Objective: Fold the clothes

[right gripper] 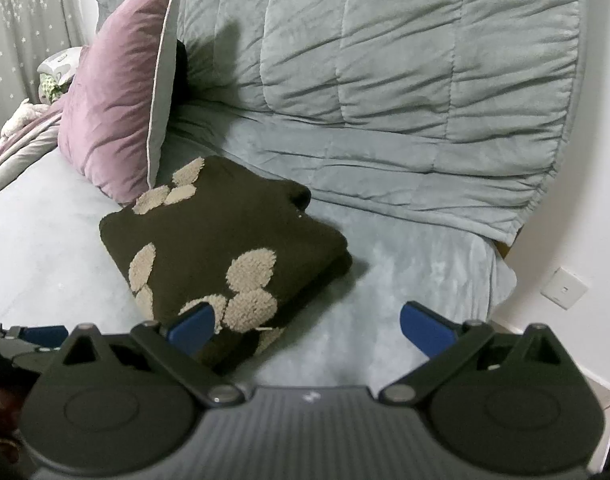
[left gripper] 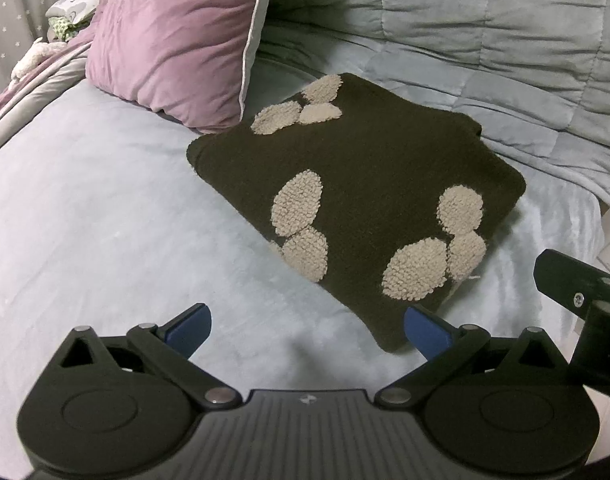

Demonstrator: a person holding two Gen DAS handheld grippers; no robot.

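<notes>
Dark-brown knit sweater with cream bouclé patches (left gripper: 369, 184) lies folded into a compact rectangle on pale-blue bed sheet (left gripper: 85, 200); left gripper (left gripper: 307, 330) and right gripper (right gripper: 307, 326) jaws wide, empty.

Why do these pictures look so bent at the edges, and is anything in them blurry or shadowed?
Both views are fisheye, with dark rounded corners. In the left wrist view the sweater is fairly sharp and the open left gripper casts a soft shadow on the bed sheet. In the right wrist view the open right gripper looks blurred up close, and the pillow throws a shadow onto the quilt.
</notes>
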